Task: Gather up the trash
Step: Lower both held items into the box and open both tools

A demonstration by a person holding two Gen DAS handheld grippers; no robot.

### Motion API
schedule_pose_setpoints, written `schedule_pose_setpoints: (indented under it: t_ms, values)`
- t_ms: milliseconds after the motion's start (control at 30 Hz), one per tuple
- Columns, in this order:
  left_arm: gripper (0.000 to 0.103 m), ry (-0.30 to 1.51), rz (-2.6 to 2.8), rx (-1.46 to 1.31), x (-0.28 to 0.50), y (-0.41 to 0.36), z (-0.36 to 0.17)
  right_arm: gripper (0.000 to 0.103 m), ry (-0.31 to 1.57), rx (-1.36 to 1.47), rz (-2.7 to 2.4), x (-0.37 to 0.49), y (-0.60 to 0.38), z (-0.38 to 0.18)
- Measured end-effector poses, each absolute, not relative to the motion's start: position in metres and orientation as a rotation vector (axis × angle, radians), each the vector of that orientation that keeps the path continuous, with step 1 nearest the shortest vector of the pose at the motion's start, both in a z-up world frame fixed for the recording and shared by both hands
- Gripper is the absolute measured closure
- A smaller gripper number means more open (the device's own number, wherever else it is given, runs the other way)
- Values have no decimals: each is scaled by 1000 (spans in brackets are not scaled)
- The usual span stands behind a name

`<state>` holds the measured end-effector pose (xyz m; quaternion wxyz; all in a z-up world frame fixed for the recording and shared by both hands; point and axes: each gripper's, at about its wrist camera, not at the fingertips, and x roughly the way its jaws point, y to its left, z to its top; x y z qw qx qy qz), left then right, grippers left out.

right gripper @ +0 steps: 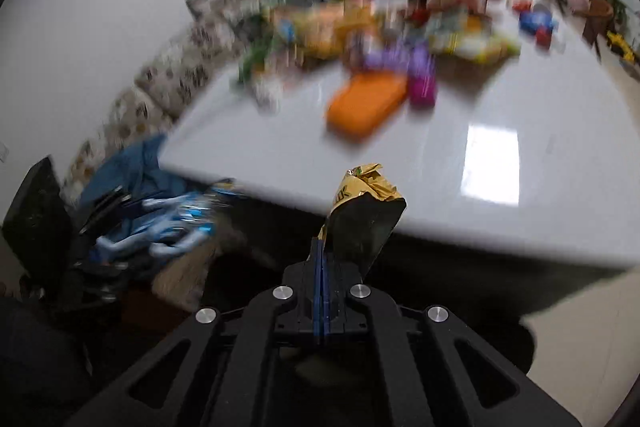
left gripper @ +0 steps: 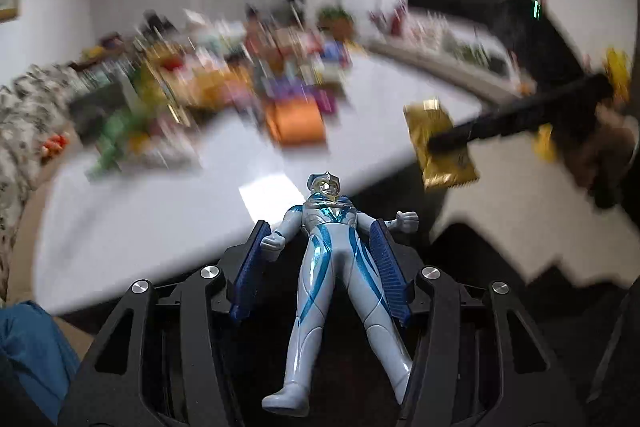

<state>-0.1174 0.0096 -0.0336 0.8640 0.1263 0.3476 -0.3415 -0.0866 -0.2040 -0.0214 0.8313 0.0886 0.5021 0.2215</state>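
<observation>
A white-and-blue toy figure (left gripper: 328, 267) lies between the blue pads of my left gripper (left gripper: 320, 231), off the front edge of the white table (left gripper: 160, 219). The pads press on its sides, so the gripper is shut on it. My right gripper (right gripper: 322, 247) is shut on a crumpled gold wrapper (right gripper: 362, 223), held up before the table's near edge (right gripper: 440, 179). In the left wrist view that gold wrapper (left gripper: 446, 169) hangs from the right gripper's black fingers (left gripper: 520, 115) at the right. The right wrist view shows the toy figure (right gripper: 172, 231) blurred at the lower left.
Blurred packets and boxes (right gripper: 400, 15) are piled on the far half of the table, with an orange pouch (right gripper: 364, 107) nearest. A patterned sofa (right gripper: 180, 67) runs along the left, and blue cloth (right gripper: 136, 167) lies on it. Pale floor (left gripper: 520, 211) lies right of the table.
</observation>
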Motion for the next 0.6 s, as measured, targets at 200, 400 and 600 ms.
schedule_pose_setpoints:
  t_ms: [200, 400, 600]
  values:
    - [23, 969, -772, 343, -99, -10, -149, 48, 1302, 104, 353, -89, -181, -136]
    - [23, 1041, -734, 237, -88, -3, -170, 27, 1102, 55, 348, -97, -183, -77]
    - [20, 936, -650, 135, -85, 13, -131, 19, 882, 84, 269, -17, -160, -21]
